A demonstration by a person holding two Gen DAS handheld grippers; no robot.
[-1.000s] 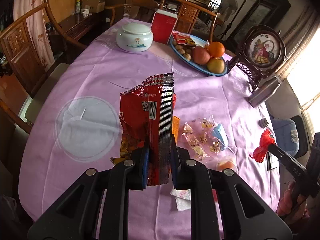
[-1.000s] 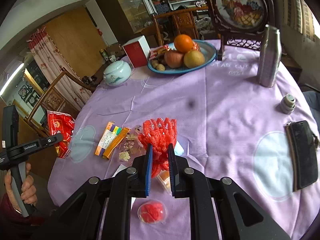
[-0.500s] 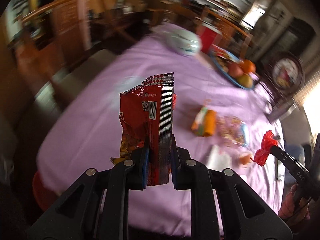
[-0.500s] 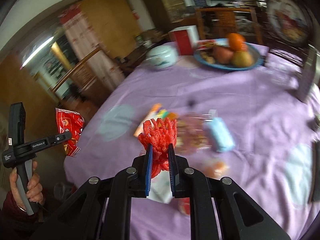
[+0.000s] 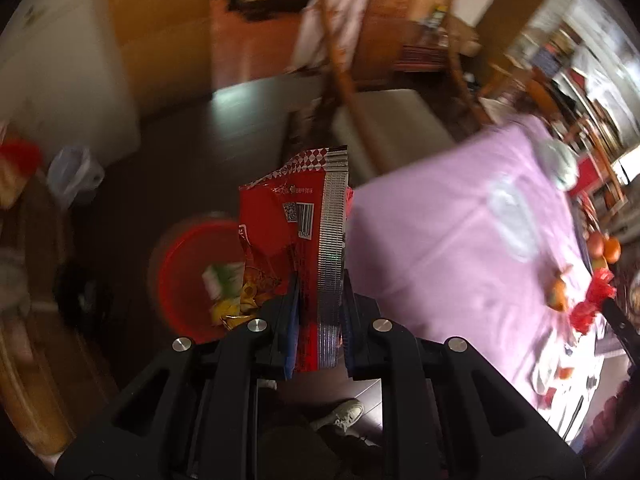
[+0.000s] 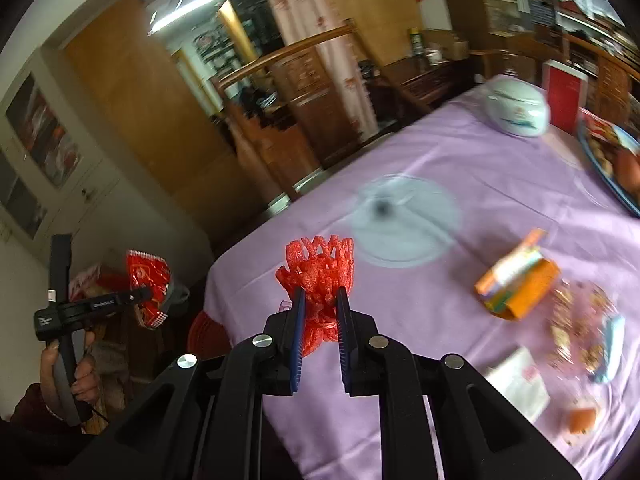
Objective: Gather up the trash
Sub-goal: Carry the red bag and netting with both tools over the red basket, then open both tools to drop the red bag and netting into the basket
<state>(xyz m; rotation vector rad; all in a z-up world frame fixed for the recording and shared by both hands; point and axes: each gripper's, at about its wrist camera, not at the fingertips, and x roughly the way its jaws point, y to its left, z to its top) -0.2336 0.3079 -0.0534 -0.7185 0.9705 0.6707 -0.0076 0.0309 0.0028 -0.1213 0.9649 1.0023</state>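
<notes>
Left wrist view: left gripper (image 5: pixel 318 320), jaws clamped on crumpled red foil snack wrapper (image 5: pixel 296 236), held upright off the table, near above round red plastic bin (image 5: pixel 180 276) on the floor, likely for dropping.

Right wrist view: right gripper (image 6: pixel 319 320), jaws pinching red foam fruit net (image 6: pixel 318 276), carried above lilac tablecloth (image 6: pixel 500 184) edge, seemingly binward.

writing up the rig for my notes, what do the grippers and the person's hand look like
Both are matte black plastic: the left gripper and right gripper have angular linkage arms with round silver pivot screws and blue ribbed pads on the fingers. From the right wrist view, the left one has a tall black handle with small white lettering. The hand gripping it is bare, with a dark maroon sleeve.
</notes>
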